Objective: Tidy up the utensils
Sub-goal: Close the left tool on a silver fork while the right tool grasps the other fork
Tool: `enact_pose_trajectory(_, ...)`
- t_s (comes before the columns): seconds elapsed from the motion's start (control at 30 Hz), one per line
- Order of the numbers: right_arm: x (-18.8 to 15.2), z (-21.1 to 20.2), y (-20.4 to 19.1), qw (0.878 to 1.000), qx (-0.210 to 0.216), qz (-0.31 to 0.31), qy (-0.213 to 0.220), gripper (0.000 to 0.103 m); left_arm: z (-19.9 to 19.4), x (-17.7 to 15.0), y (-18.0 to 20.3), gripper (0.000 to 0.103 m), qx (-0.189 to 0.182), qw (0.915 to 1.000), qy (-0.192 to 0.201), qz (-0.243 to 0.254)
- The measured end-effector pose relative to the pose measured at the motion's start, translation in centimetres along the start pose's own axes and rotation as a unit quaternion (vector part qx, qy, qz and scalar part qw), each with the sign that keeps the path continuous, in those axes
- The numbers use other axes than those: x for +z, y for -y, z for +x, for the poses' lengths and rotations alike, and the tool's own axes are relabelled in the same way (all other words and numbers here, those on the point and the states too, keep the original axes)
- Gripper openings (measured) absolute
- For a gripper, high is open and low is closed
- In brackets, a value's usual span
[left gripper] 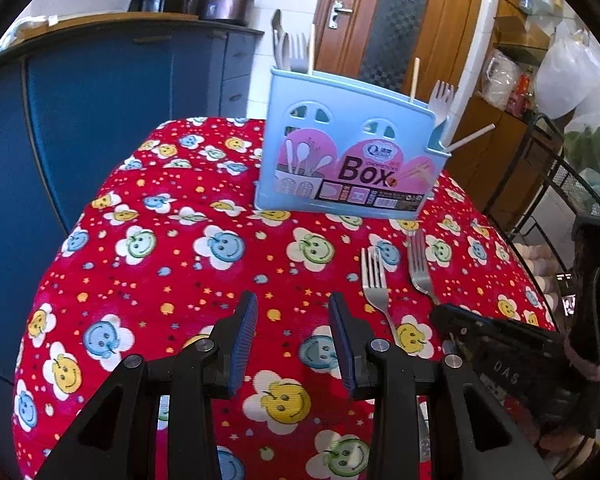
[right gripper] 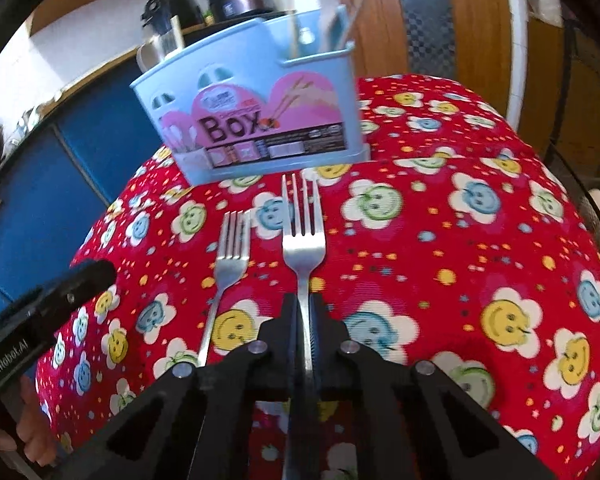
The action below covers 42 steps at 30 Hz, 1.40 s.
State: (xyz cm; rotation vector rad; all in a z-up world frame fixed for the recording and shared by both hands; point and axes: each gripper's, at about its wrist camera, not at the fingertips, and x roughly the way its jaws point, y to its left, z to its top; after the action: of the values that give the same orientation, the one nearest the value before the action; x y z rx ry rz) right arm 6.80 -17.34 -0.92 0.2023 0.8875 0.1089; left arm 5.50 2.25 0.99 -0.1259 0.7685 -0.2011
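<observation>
The right gripper had closed on a steel fork's handle, tines toward the pale-blue plastic utensil box at twelve o'clock, probably for insertion. The left gripper waited, jaws apart and empty; a second steel fork lay at ten o'clock.

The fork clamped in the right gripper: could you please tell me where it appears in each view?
Left wrist view: held fork at right of centre, right of the loose fork, its handle under the right gripper.
Right wrist view: centre, tines up, handle between the shut fingers.
Shared landmark: blue utensil box behind both forks.
</observation>
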Motion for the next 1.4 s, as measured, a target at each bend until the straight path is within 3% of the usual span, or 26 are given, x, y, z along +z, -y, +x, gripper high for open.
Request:
enact_pose_trajectory(0.33,-0.1,-0.3,2.5,0.999,0.007,0.040,0.003,0.008,2.3,-0.2,1.7,0.038,-0.040,0.9978,-0.052,-0.005)
enact_pose_trajectory(0.63,0.3,-0.5,3.7,0.997,0.045,0.060,-0.005,0.011,5.7,0.6,2.5,0.038,-0.071,0.9936,-0.088,-0.011)
enact_pose_trajectory(0.8,1.4,-1.1,3.8,0.998,0.047,0.040,0.012,0.024,7.0,1.5,3.6,0.038,-0.078,0.9930,-0.088,0.011)
enact_pose_trajectory(1.23,4.0,1.5,4.2,0.999,0.046,0.006,-0.003,0.025,9.8,2.9,5.7,0.037,-0.077,0.9908,-0.082,0.075)
enact_pose_trajectory(1.4,4.2,2.0,4.3,0.999,0.048,0.007,-0.007,0.025,9.9,2.8,6.1,0.022,-0.084,0.9900,-0.076,0.084)
